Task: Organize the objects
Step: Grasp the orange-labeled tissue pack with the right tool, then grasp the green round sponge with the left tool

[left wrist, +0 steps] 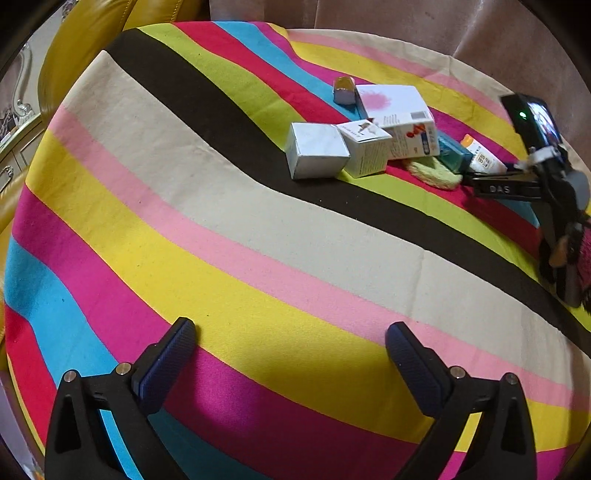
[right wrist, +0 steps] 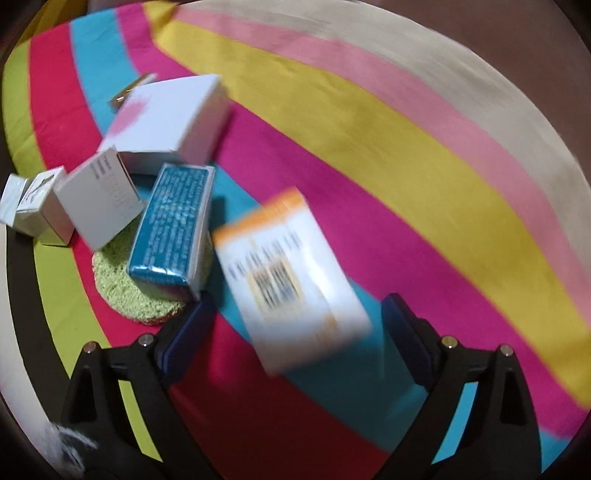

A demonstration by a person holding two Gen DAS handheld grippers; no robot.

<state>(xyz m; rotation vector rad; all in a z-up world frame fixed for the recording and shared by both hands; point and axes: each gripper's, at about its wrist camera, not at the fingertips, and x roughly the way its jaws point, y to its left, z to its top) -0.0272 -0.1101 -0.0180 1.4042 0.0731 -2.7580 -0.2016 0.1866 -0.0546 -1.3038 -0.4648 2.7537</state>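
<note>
Several small boxes cluster on the striped cloth (left wrist: 229, 229). A silver cube box (left wrist: 316, 155), a white box (left wrist: 365, 147) and a large white box with a pink blot (left wrist: 393, 107) lie together, also seen in the right wrist view (right wrist: 170, 118). A teal box (right wrist: 170, 229) rests on a green fuzzy pad (right wrist: 122, 288). A white-and-orange box (right wrist: 291, 280), blurred, lies between the open fingers of my right gripper (right wrist: 295, 332); no contact shows. My left gripper (left wrist: 290, 350) is open and empty over the near stripes. The right gripper also shows in the left wrist view (left wrist: 480, 181).
A small gold-and-silver packet (left wrist: 343, 90) lies behind the big white box. A yellow leather seat (left wrist: 81, 40) stands at the far left, with pale furniture (left wrist: 14, 133) beside it. A pinkish curtain (left wrist: 443, 26) hangs behind the table.
</note>
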